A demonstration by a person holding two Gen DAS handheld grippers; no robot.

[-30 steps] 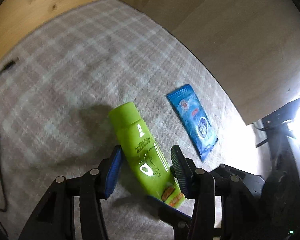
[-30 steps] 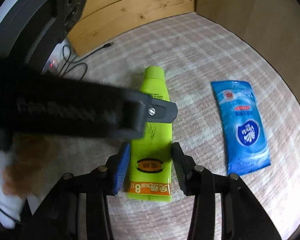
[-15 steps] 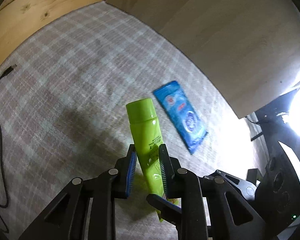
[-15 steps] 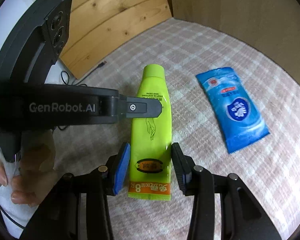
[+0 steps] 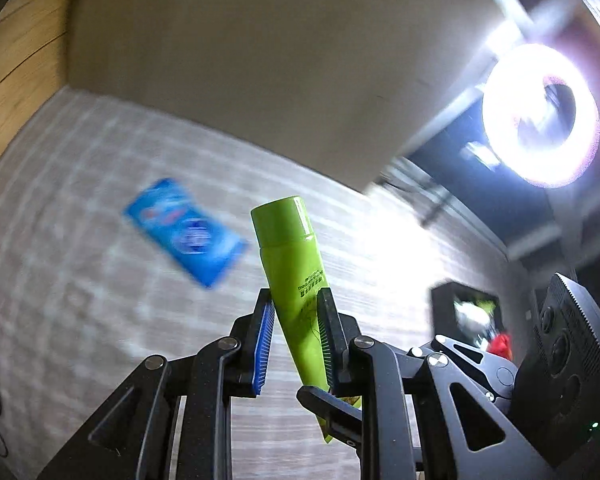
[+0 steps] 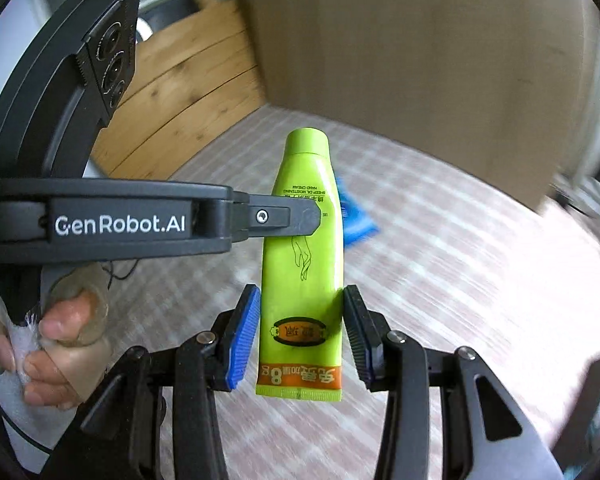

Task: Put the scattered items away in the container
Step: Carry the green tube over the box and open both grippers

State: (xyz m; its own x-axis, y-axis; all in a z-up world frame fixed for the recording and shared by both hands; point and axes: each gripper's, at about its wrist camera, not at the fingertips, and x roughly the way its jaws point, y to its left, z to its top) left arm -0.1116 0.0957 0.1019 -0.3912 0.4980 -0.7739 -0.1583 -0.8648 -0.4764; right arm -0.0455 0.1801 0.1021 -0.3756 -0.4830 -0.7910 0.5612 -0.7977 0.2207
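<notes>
A lime-green hand-cream tube [image 5: 290, 264] hangs in the air above the checked cloth, cap end pointing away. My left gripper [image 5: 296, 300] is shut on its middle across the thin side. My right gripper [image 6: 300, 296] is shut on the flat orange-banded tail end of the tube [image 6: 302, 280], with its pads against both edges. In the right wrist view the left gripper's finger [image 6: 296, 218] crosses the tube from the left. A blue tissue packet [image 5: 184, 232] lies flat on the cloth below; the tube hides most of the packet [image 6: 356, 220] in the right wrist view.
A tall cardboard wall [image 5: 240, 60] stands behind the cloth, a wooden board [image 6: 188, 92] to its left. A bright ring light [image 5: 540, 116] glares at the right, and below it stands a dark box [image 5: 468, 316] with coloured things in it. A person's hand [image 6: 60, 340] grips the left handle.
The left jaws closed on the tube, which lay on the cloth. Both grippers then lifted it and swung right, so the blue packet now sits lower and further left.
</notes>
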